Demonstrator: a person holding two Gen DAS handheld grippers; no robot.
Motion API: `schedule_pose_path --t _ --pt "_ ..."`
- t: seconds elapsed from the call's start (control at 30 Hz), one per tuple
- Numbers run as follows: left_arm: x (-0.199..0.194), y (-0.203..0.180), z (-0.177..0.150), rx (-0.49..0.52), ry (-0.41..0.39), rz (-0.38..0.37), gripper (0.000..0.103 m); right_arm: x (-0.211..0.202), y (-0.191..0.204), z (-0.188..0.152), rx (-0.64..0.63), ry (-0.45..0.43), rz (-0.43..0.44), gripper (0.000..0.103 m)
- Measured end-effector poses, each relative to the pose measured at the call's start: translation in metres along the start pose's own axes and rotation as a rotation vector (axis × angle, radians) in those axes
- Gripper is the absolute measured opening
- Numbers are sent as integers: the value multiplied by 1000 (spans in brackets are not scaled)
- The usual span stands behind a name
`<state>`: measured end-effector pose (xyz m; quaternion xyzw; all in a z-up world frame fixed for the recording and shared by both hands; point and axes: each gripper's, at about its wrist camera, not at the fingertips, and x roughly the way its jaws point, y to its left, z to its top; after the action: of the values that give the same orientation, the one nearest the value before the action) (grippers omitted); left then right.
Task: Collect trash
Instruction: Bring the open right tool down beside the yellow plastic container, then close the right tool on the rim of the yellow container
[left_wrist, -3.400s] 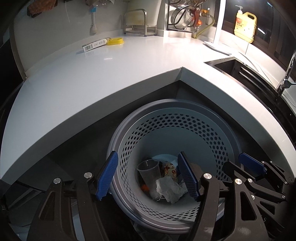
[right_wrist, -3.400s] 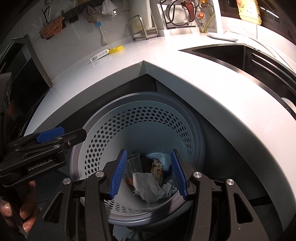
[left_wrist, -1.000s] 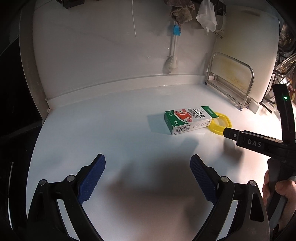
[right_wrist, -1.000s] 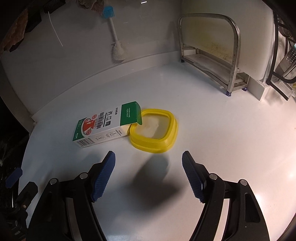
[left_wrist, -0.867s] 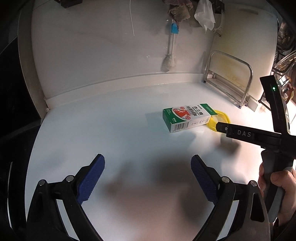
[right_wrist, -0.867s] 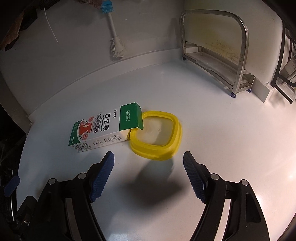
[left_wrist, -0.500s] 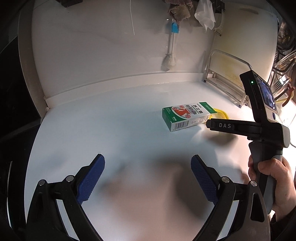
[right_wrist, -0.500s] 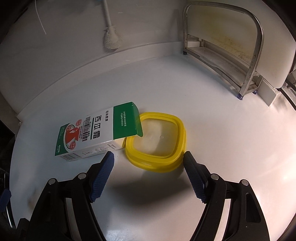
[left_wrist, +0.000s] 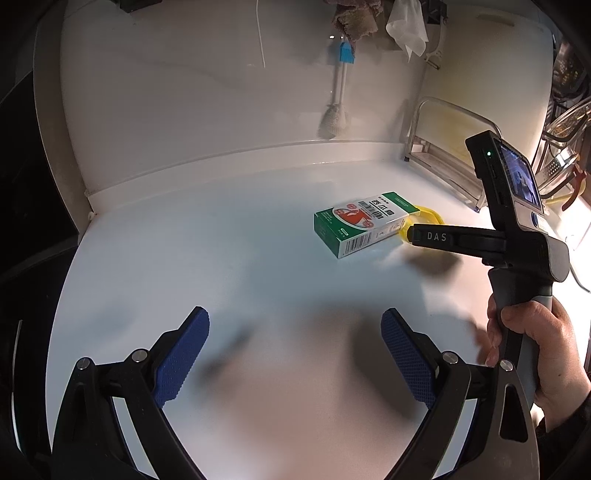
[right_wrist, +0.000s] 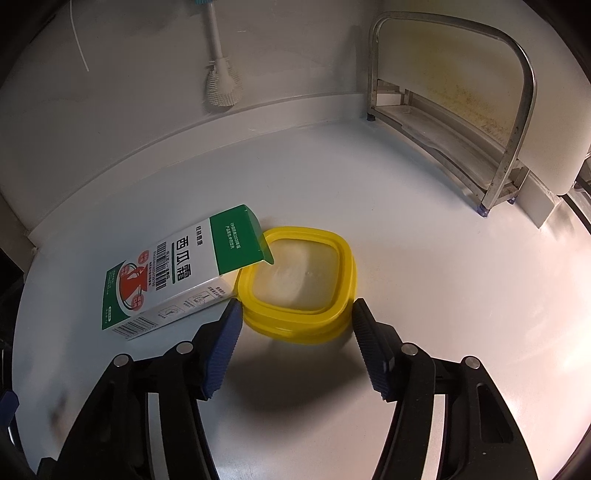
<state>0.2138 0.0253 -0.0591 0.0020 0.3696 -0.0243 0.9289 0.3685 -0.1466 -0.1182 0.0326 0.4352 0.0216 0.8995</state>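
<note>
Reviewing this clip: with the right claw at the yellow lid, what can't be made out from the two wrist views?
- Left wrist view: most of the yellow lid is hidden behind the carton and the right claw's finger.
- Right wrist view: whether the right claw pads touch the lid; its near edge is blurred.
- Right wrist view: the carton's open end, covered by its flap.
- Left claw: absent from the right wrist view.

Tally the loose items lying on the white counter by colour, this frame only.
Green-and-white: 1, the carton
Yellow: 1, the square lid
Total: 2
</note>
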Motion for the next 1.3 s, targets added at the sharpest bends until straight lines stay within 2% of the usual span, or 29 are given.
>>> schedule_pose_path --t 0.3,0.57,0.6,0.63,0.67,0.7,0.77,0.87,0.93,0.97,1.0,1.03,1.07,1.1,1.17,1.2,1.23,1.3 --pt "7 -2 1 11 6 6 92 -19 -28 -19 35 -18 25 58" --pt "14 -18 11 32 12 -41 92 -46 -57 -38 59 -53 20 55" --pt "15 -21 12 40 8 -43 92 -49 -59 -41 47 -51 20 52" --pt "16 -24 13 45 8 -49 92 -51 -60 -44 32 -41 27 38" --pt "17 -27 14 47 10 -58 92 -50 -60 -47 17 -10 41 10" --pt "18 -29 15 47 13 -65 92 -50 -63 -51 21 12 60 5" --pt "20 -32 17 45 14 -67 92 -52 -66 -59 22 28 79 5" --pt "21 -38 17 41 16 -74 92 -56 -67 -67 -3 12 71 6" --pt "22 -39 17 41 15 -74 92 -61 -69 -69 2 -14 97 6" --pt "22 -39 17 41 16 -71 92 -64 -70 -69 4 -32 106 13" --pt "23 -39 16 39 16 -70 92 -65 -70 -68 4 -49 113 29" --pt "22 -37 16 38 15 -70 92 -66 -69 -66 2 -63 123 39" --pt "21 -36 15 35 14 -69 92 -66 -68 -62 -2 -73 131 58" --pt "21 -35 15 32 13 -68 92 -66 -66 -59 -12 -82 136 64" --pt "22 -32 15 21 12 -71 92 -67 -60 -50 -47 -101 121 66" --pt "23 -30 15 16 13 -74 92 -66 -58 -46 -66 -111 117 75" --pt "24 -28 15 13 16 -75 92 -65 -56 -41 -79 -115 109 79" --pt "25 -26 15 8 19 -79 92 -57 -52 -33 -102 -92 96 81"
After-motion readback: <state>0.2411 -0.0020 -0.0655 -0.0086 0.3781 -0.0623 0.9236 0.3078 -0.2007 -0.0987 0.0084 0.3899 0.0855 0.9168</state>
